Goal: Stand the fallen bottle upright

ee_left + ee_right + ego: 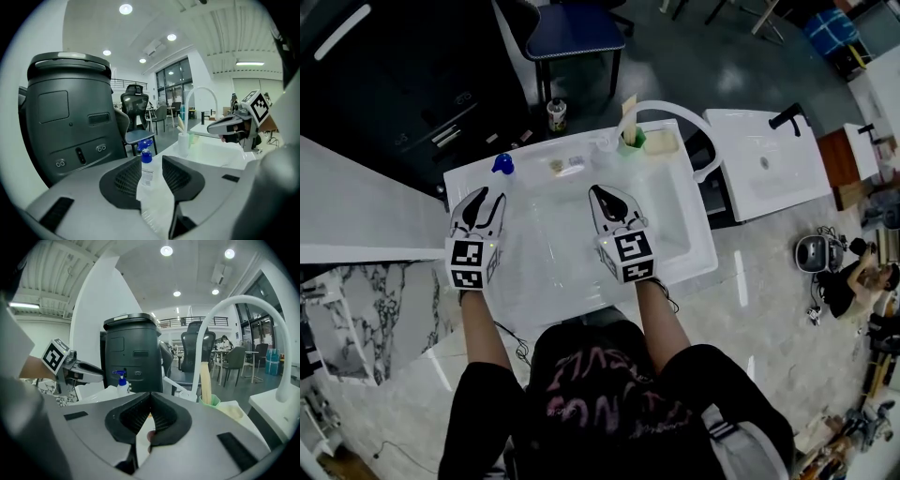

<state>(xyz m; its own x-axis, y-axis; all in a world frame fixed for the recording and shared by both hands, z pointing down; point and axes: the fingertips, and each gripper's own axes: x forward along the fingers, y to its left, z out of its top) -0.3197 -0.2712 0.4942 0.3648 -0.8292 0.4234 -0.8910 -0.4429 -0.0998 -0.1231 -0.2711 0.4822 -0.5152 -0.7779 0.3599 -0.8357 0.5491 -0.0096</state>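
spray bottle upright at the back left corner of the sink, both grippers held over the basin.
the spray bottle (pixel 502 166), clear with a blue trigger head, stands upright on the rim of the white sink (pixel 698 253), just ahead of the left gripper (pixel 487 199). in the left gripper view its jaws stand apart and the bottle shows in the gap beyond them, with no pad pressing on it. the right gripper (pixel 598 194) hangs over the middle of the basin, its jaws closed tip to tip on nothing. a green cup (pixel 632 139) holding a pale stick stands on the back rim beside the curved white faucet (pixel 675 109).
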